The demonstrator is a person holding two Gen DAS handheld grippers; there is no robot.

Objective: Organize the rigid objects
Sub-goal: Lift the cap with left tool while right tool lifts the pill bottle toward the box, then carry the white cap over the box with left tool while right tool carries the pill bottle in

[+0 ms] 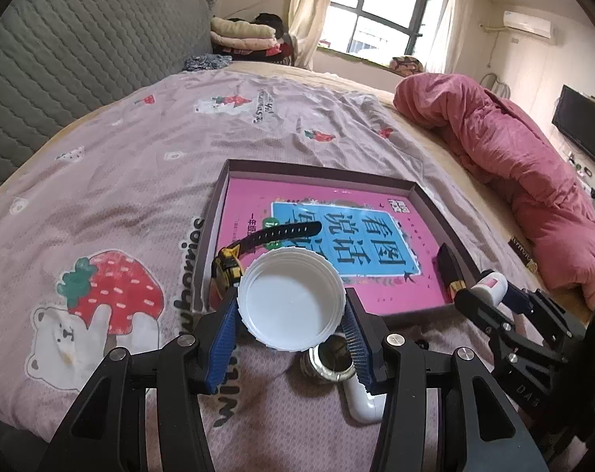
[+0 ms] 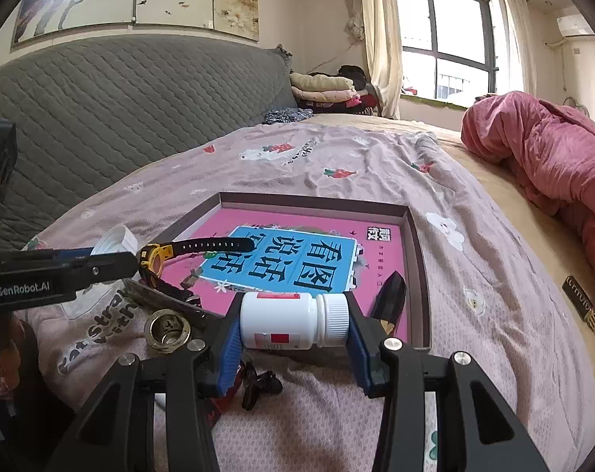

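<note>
Evidently, a white lid (image 1: 291,299) is pinched across its rim by the left gripper (image 1: 291,314) and a white pill bottle (image 2: 295,320) is clamped end to end, lying sideways, by the right gripper (image 2: 295,324), presumably for sorting into the shallow tray (image 1: 435,204). Both are held level and low over the tray's near edge, the lid by the near left corner beside the watch (image 1: 258,244), the bottle toward the near right corner by a dark pointed object (image 2: 392,295); a brass ring (image 2: 167,328) lies outside on the bedspread (image 1: 140,149).

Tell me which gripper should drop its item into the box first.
Right, probably. The right gripper holds the white bottle over the box's near edge, above bare pink book. The left gripper's white lid hangs over the watch.
</note>
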